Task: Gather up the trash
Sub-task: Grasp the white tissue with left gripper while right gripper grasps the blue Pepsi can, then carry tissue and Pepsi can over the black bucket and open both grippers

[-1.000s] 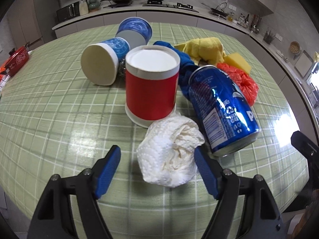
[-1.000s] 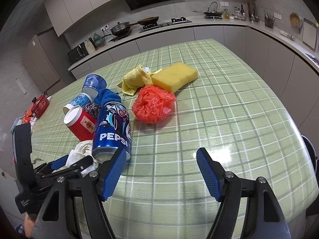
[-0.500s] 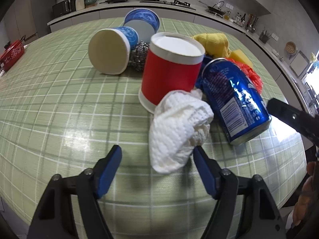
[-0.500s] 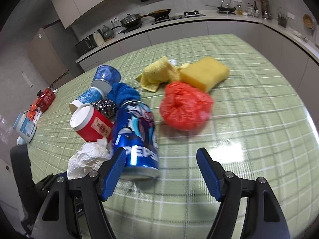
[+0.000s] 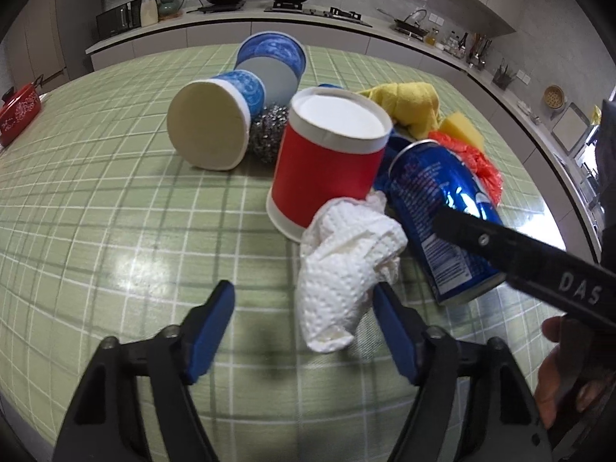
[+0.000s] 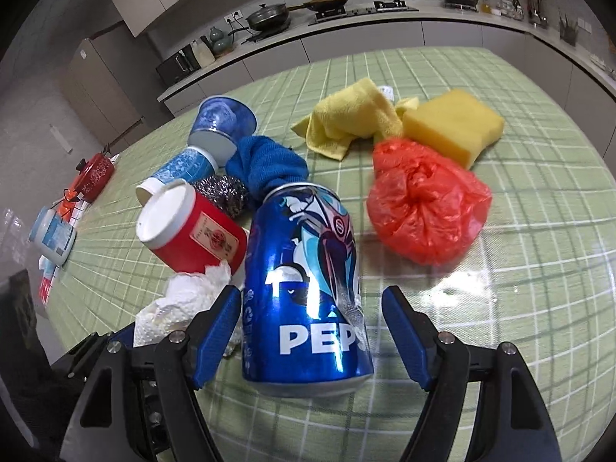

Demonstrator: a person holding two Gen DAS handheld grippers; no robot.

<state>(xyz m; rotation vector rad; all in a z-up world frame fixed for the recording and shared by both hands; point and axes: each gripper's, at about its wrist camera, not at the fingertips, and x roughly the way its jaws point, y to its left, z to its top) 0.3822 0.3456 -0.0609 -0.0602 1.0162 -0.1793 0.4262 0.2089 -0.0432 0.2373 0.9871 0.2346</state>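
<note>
Spread over most of both views: a green checked tablecloth point(image 6: 519, 269), with a crumpled yellow cloth point(image 6: 350, 115) at upper centre of the right wrist view, touching a yellow sponge point(image 6: 454, 123) on its right. Lower left of those, a bunched blue cloth point(image 6: 265, 161) with a steel scourer point(image 6: 219, 192) just beside it. Far left, a red pot point(image 6: 94, 173) and a white tub point(image 6: 52, 236); along the top, a grey counter point(image 6: 385, 25) bearing a lidded pan point(image 6: 267, 15).
</note>
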